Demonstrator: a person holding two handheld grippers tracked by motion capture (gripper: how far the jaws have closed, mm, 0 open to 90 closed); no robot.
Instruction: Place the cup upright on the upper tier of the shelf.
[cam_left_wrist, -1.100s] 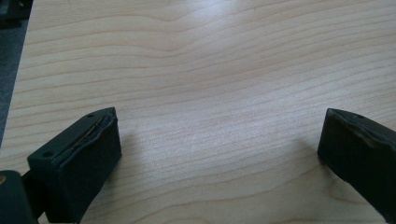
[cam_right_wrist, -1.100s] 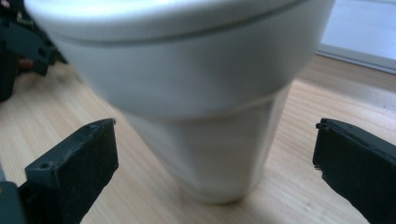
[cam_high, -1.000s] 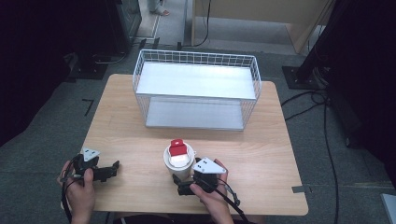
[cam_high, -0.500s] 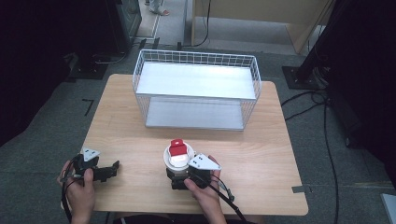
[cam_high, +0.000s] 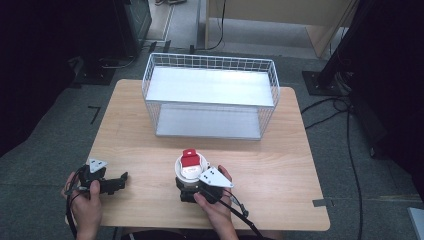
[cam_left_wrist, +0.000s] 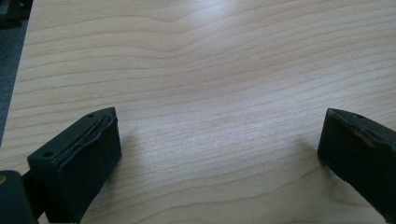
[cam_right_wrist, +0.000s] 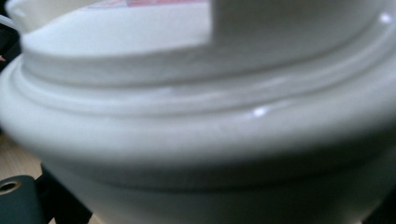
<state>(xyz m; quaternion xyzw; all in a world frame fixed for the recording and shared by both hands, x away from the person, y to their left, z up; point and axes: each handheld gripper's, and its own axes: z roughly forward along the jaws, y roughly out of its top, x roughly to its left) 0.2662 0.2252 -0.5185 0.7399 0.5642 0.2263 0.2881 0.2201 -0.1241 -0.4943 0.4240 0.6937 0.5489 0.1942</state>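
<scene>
On the wooden table (cam_high: 280, 165), before the wire basket (cam_high: 210, 95), our right gripper (cam_high: 192, 192) closes around the white cup (cam_high: 190, 170) near the front edge; our left gripper (cam_high: 117, 182) rests spread wide over bare wood.

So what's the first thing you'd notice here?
Probably the white cup with a red and white pack poking out of its top, near the front edge of the wooden table, with the right tongs around its base. Behind it stands a big white wire basket.
</scene>
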